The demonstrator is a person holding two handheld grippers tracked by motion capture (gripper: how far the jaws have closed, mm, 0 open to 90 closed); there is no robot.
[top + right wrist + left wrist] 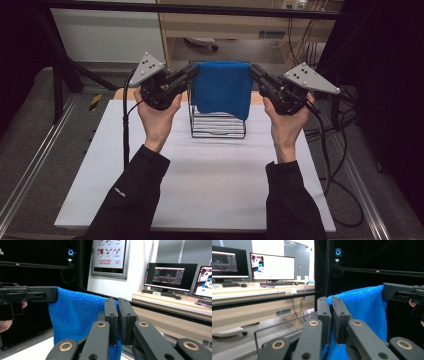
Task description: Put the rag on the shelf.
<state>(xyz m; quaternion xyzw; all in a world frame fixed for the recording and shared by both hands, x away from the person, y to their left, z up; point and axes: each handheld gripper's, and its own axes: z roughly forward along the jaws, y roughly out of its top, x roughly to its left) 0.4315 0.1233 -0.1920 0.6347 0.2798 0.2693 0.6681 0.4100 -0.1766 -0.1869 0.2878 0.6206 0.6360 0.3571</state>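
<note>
At upper centre, both grippers' fingers (pixel 340 315) clamp the towel's (pixel 221 87) top corners, stretching it crosswise, seemingly just above the rack (pixel 218 125) on the bench (pixel 210 185).

Towel (pixel 221 90) hanging between left gripper (pixel 194 71) and right gripper (pixel 254 71), one top corner at each. Wire rack (pixel 218 124) sitting below on table (pixel 200 180).

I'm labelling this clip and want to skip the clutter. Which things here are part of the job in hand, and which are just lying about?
In the job: blue towel, pinched at its two top corners by the left gripper and right gripper; black wire rack beneath it.

Lying about: monitors, keyboard, wall poster, power strip.
</note>
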